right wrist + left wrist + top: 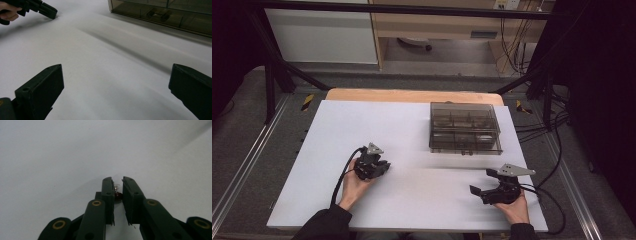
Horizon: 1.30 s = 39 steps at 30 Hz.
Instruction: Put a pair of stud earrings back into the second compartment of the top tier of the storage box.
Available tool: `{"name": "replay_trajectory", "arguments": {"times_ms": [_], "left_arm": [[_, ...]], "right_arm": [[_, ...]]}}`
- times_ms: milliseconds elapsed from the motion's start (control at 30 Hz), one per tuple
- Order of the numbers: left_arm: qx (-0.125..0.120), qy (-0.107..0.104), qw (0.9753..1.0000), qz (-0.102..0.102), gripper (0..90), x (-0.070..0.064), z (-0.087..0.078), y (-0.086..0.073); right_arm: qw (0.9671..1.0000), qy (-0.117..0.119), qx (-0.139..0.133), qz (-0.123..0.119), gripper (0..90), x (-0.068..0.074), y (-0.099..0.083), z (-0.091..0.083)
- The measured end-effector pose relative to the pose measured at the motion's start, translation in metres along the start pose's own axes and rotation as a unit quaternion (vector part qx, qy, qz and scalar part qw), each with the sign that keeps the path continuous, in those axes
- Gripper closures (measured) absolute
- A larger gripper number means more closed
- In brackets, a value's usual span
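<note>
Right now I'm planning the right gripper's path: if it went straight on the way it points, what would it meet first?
Bare white table, as far as shown. The right gripper aims toward the left gripper, depth unclear.

The white table (362,130) lay open across nearly its whole width — one obstacle stood on it, the smoky compartment box (465,127) at the far right, lid shut, well back from both hands. Between the left gripper (384,166) and the right gripper (479,181) ran a broad bare stretch, so either could cross to the other unhindered. The right gripper's wide-spread jaws faced empty board, the box's front wall (160,17) beyond it. The left one's jaws — nearly closed round a small bulb (117,191) — pointed over bare surface too.
</note>
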<state>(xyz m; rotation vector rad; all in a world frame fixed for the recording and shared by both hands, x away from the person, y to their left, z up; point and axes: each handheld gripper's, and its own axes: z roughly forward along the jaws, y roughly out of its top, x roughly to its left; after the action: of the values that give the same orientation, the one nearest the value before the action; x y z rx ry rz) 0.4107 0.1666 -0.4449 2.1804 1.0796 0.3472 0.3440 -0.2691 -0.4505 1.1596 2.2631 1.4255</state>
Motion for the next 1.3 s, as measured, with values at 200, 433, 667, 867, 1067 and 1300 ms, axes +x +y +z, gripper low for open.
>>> {"name": "replay_trajectory", "arguments": {"times_ms": [200, 433, 667, 867, 1067, 1300], "left_arm": [[-0.001, 0.001, 1.0, 0.003, 79.6, -0.001, 0.0, 0.001], [-0.024, -0.012, 0.9996, 0.007, 79.8, -0.005, -0.015, 0.008], [-0.027, -0.019, 0.9994, 0.009, 79.9, -0.009, -0.02, 0.011], [-0.026, -0.021, 0.9994, 0.007, 79.9, -0.012, -0.025, 0.015], [-0.029, -0.025, 0.9993, 0.006, 79.9, -0.016, -0.031, 0.019], [-0.041, -0.03, 0.9987, 0.007, 79.9, -0.022, -0.038, 0.032]], "right_arm": [[1.0, 0.0, 0.0, 0.0, 0.5, 0.0, 0.0, 0.0], [1.0, 0.0, 0.001, 0.0, 0.5, 0.0, 0.0, 0.0], [1.0, 0.0, 0.001, 0.0, 0.5, 0.0, 0.0, 0.0], [1.0, -0.001, 0.002, -0.001, 0.5, 0.0, 0.0, 0.0], [1.0, -0.002, 0.001, 0.0, 0.5, 0.0, 0.0, 0.0], [1.0, -0.002, 0.002, -0.001, 0.5, 0.0, 0.0, 0.0]]}}
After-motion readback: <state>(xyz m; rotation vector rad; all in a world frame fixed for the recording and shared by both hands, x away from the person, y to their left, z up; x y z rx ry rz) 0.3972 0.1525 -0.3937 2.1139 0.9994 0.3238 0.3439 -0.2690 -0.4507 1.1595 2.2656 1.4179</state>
